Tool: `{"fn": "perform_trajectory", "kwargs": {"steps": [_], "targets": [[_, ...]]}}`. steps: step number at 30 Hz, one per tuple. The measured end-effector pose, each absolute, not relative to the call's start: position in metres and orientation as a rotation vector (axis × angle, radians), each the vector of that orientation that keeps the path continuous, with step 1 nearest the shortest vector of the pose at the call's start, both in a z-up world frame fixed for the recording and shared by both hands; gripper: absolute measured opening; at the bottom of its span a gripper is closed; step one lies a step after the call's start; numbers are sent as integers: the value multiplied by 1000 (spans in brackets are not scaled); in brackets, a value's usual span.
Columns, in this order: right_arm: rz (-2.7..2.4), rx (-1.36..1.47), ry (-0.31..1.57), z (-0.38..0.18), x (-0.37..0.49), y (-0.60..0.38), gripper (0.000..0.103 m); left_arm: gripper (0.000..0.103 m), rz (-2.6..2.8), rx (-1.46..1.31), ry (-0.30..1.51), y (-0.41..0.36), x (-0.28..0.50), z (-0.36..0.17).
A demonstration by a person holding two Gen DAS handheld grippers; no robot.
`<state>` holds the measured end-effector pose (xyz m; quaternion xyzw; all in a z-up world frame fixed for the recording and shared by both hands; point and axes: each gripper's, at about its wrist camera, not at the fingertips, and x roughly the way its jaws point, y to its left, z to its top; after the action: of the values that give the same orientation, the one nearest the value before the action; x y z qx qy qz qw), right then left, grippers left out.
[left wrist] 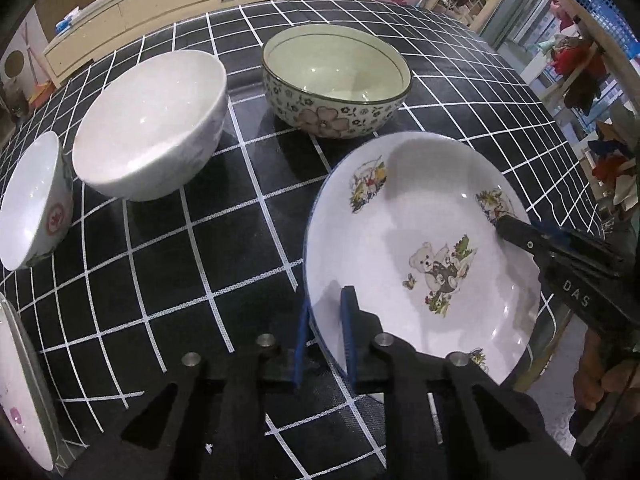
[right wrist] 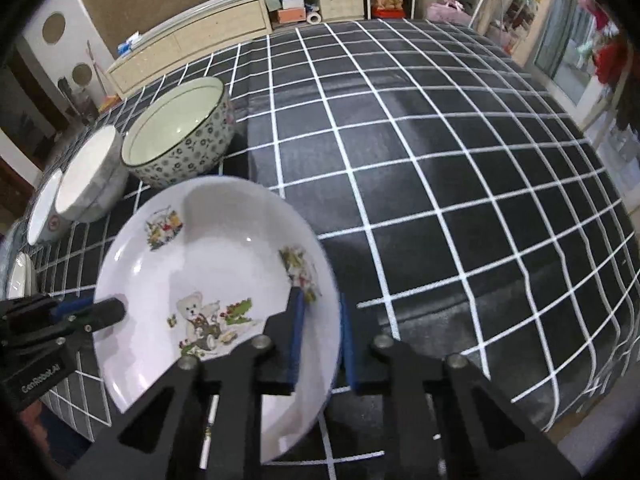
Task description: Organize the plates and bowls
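A white plate with a teddy-bear print (left wrist: 424,240) is held by both grippers above the checked tablecloth. My left gripper (left wrist: 326,320) is shut on its near-left rim. My right gripper (right wrist: 320,312) is shut on its right rim; the plate also shows in the right wrist view (right wrist: 208,264). The right gripper's finger shows in the left wrist view (left wrist: 516,232), and the left gripper's finger in the right wrist view (right wrist: 104,312). A floral bowl (left wrist: 336,80), a white bowl (left wrist: 152,124) and a small bowl with a red mark (left wrist: 36,200) stand in a row behind.
Another white plate (left wrist: 20,392) sits at the left edge of the left wrist view. The black checked tablecloth (right wrist: 440,160) stretches to the right. A low cabinet (right wrist: 224,28) and cluttered shelves (left wrist: 576,60) stand beyond the table.
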<state>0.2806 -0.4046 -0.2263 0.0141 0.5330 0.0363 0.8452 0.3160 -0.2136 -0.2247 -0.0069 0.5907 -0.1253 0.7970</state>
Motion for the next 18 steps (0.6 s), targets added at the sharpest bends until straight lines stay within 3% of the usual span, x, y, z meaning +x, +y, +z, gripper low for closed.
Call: {"fn": "perform_trajectory", "kwargs": {"steps": [18], "targets": [[160, -36, 1170, -227, 241, -323, 21, 14, -147, -59, 1296, -136, 268, -225]]}}
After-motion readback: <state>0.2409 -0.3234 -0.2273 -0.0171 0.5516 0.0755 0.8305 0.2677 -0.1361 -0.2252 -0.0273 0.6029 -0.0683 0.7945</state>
